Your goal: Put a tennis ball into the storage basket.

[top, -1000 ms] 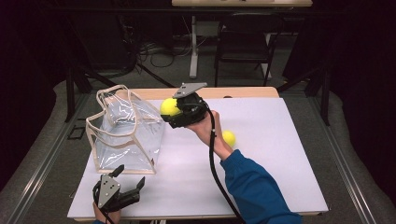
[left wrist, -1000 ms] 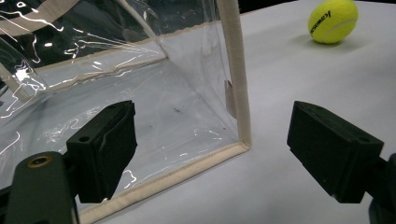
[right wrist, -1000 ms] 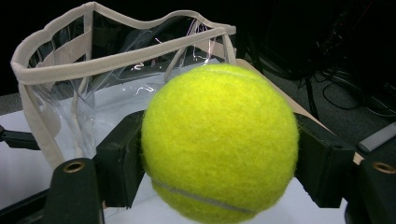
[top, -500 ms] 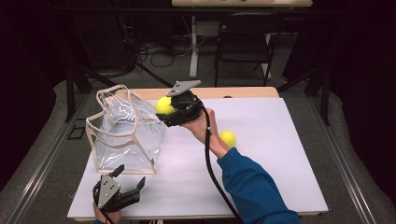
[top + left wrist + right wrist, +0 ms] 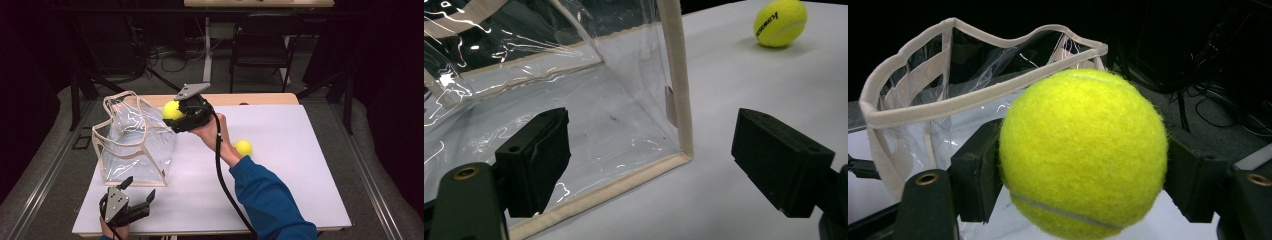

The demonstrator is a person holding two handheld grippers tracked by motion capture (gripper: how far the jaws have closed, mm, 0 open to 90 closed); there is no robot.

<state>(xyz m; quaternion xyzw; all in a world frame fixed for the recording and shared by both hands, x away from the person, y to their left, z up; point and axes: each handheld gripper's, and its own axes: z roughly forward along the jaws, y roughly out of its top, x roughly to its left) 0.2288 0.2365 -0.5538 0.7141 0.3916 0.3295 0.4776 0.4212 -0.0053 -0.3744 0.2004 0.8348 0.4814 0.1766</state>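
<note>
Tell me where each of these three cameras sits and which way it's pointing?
High view: above the table's near side, looking forward and down; a blue sleeve and both grippers show.
Left gripper view: rides the left gripper, facing the clear bag; open black jaws show.
Right gripper view: rides the right gripper, facing the bag's open top; jaws clamp a tennis ball.
Shared: the high and left gripper views both show the loose ball.

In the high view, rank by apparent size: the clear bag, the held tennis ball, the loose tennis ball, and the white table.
1. White table
2. Clear bag
3. Held ball in the right gripper and loose ball: look about alike; the held one is partly hidden, so no ranking.
</note>
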